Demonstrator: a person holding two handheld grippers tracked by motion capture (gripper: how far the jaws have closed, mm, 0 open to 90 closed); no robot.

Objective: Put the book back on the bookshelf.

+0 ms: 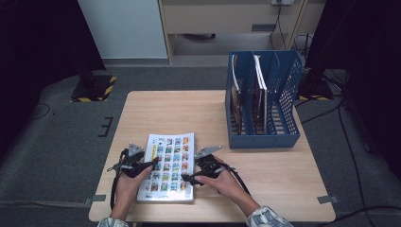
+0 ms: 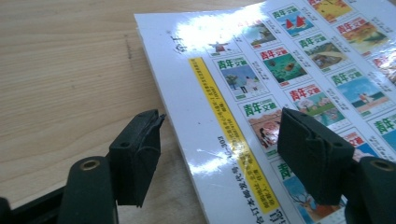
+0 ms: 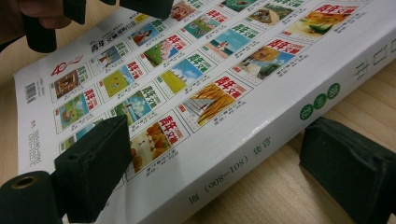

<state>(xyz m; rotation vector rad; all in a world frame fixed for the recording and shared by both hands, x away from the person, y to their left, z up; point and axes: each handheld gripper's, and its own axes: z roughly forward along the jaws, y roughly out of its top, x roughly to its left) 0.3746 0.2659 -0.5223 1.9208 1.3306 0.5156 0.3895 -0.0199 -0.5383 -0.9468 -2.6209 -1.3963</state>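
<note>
My left hand-held gripper (image 1: 150, 164) and right hand-held gripper (image 1: 185, 178) flank the book (image 1: 168, 166) on the table (image 1: 189, 113) — blue file rack (image 1: 263, 101) stands beyond

Book (image 2: 261, 88): glossy paper cover w/ glare spots, smooth. Bench (image 2: 65, 70): pale wood-grain, matt, faintly scuffed. Fingers (image 2: 137, 156): black matt rubbery pads. File rack (image 1: 265, 137): blue plastic, perforated sides. Floor (image 1: 61, 142): grey carpet, rough.
</note>
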